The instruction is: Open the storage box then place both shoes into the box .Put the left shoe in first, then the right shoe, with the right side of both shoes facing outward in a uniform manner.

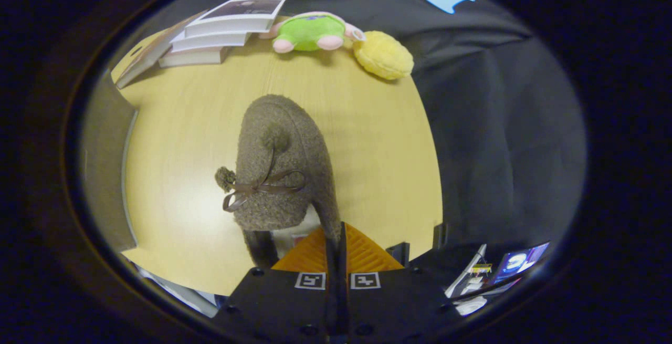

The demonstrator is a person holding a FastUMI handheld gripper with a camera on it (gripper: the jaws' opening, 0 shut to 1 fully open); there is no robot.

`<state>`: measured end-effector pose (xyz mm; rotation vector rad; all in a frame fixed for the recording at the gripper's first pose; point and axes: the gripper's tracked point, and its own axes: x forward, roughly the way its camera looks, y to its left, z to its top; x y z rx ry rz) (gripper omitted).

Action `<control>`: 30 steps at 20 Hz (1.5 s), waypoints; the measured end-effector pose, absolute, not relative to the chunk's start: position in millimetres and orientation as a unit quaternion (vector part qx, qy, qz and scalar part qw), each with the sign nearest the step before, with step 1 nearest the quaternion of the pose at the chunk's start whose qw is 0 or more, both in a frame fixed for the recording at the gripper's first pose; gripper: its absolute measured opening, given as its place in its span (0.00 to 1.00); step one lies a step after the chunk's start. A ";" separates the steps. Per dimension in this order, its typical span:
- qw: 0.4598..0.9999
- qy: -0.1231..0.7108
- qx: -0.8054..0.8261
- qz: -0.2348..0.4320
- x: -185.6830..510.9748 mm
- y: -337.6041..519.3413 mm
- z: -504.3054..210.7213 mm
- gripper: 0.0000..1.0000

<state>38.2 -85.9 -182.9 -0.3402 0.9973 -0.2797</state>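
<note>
Fuzzy brown shoe (283,170) — gripper (336,239) clamped on collar

It looks like a recording booth: a light wooden tabletop (367,139) stands against a wall of black cloth (499,123). At the tabletop's far edge lie stacked books (220,39) and two plush toys (310,31), placed like props.

Soft overhead light leaves glare on the table (173,212); fisheye edges bend and blur.
</note>
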 end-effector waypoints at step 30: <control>0.839 0.511 -0.118 -0.142 -17.7 250.3 -115.7 0.03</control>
